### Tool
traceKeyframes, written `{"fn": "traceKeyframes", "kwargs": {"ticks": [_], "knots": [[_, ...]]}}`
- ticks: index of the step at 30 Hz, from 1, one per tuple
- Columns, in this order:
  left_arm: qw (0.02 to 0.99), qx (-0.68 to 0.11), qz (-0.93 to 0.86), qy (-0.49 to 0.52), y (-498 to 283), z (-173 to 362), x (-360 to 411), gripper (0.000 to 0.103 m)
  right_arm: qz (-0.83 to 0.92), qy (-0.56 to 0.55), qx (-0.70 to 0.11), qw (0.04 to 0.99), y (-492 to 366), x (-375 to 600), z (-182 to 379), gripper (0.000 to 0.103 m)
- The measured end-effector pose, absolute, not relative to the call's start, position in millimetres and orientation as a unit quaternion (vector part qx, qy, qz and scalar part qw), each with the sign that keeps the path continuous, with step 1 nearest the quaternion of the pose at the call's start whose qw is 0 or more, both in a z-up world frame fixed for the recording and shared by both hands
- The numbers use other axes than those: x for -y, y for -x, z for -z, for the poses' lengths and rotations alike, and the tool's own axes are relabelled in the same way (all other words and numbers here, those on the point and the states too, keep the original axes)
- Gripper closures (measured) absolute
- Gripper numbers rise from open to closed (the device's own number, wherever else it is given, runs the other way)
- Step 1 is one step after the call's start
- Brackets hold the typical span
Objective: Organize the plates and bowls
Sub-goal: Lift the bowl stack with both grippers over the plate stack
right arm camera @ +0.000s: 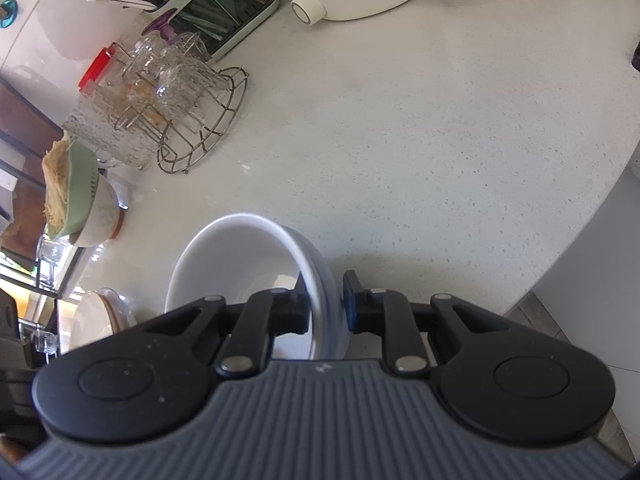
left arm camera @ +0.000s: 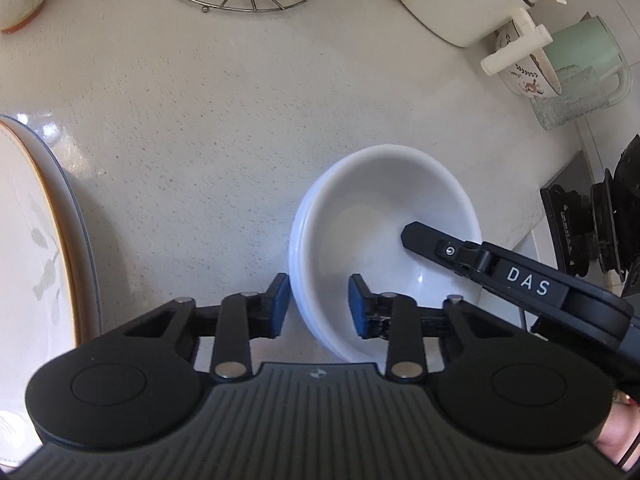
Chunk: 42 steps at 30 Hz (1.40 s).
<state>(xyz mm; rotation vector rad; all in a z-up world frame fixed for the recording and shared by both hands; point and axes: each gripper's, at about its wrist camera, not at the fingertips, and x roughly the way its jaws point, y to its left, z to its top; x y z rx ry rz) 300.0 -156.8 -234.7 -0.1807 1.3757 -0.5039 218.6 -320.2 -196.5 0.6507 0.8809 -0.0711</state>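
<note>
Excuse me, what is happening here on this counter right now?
A person with a two-finger gripper in each hand is handling stacked white ceramic bowls on the pale speckled countertop. The right gripper is shut on the bowls' rim, one finger inside. The left gripper straddles the opposite rim, its pads not yet pressing. A gold-rimmed plate waits at the left.

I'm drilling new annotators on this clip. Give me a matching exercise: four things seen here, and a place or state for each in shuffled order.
Things:
1. white bowls
2. right claw
3. wire rack
4. left claw

States:
A. holds upturned glasses
B. stacked on the counter
C. straddles the near rim, pads not touching
D. shut on the rim

Pairs: 1-B, 2-D, 3-A, 4-C
</note>
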Motion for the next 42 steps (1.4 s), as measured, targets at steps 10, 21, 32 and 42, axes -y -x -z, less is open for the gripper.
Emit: {"fn": "traceKeyframes", "kwargs": {"ticks": [10,21,32,42], "knots": [[0.746,-0.618,0.231,0.093,-291.6,216.7,143.8,0.069,0.030,-0.304,-0.408,0.860,-211.0,314.8,181.4,0.083],[0.759,-0.606,0.213,0.107,-272.3,189.2,123.9,0.069,0.011,-0.295,-0.404,0.866,-190.3,298.8,160.9,0.083],[0.778,-0.583,0.195,0.129,-244.5,156.3,92.4,0.069,-0.018,-0.289,-0.388,0.875,-178.7,278.9,137.3,0.083],[0.793,-0.569,0.161,0.147,-221.8,139.0,55.7,0.068,-0.061,-0.268,-0.393,0.877,-176.2,247.5,124.0,0.083]]}}
